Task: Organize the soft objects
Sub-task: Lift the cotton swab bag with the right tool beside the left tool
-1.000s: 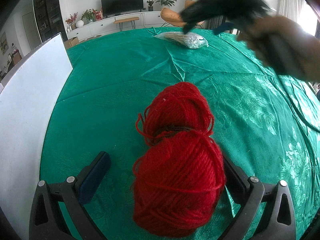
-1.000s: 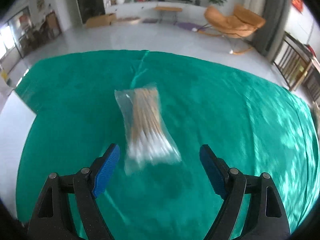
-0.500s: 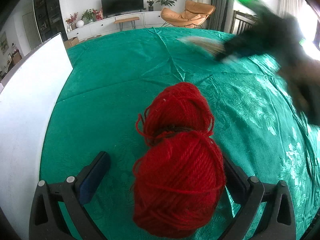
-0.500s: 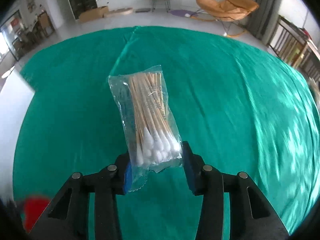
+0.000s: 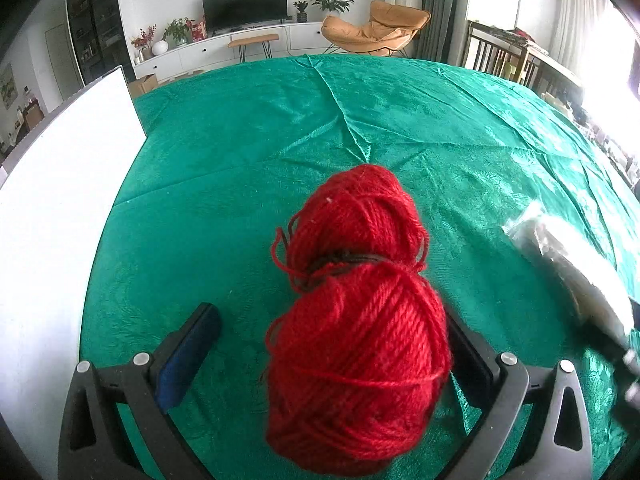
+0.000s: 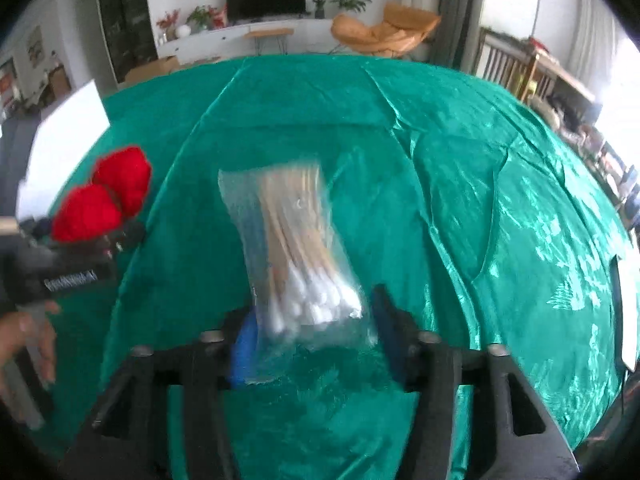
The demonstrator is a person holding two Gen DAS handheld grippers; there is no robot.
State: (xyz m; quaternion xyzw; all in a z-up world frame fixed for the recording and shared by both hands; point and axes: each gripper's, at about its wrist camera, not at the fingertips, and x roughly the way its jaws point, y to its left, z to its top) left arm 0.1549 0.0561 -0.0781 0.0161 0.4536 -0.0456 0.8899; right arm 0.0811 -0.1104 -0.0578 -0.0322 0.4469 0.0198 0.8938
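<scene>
left gripper (image 5: 332,360): released, red yarn ball (image 5: 360,296) between fingers, touching right one | right gripper (image 6: 316,340): opening, cotton swab bag (image 6: 296,256) between fingers | green tablecloth (image 5: 400,120) beneath

A red yarn skein (image 5: 360,316) lies on the green tablecloth (image 5: 240,168) between the wide-set jaws of the left gripper (image 5: 336,348), against the right finger and clear of the left one, with a white board (image 5: 52,216) at far left and a blurred clear bag (image 5: 576,264) at right.
</scene>
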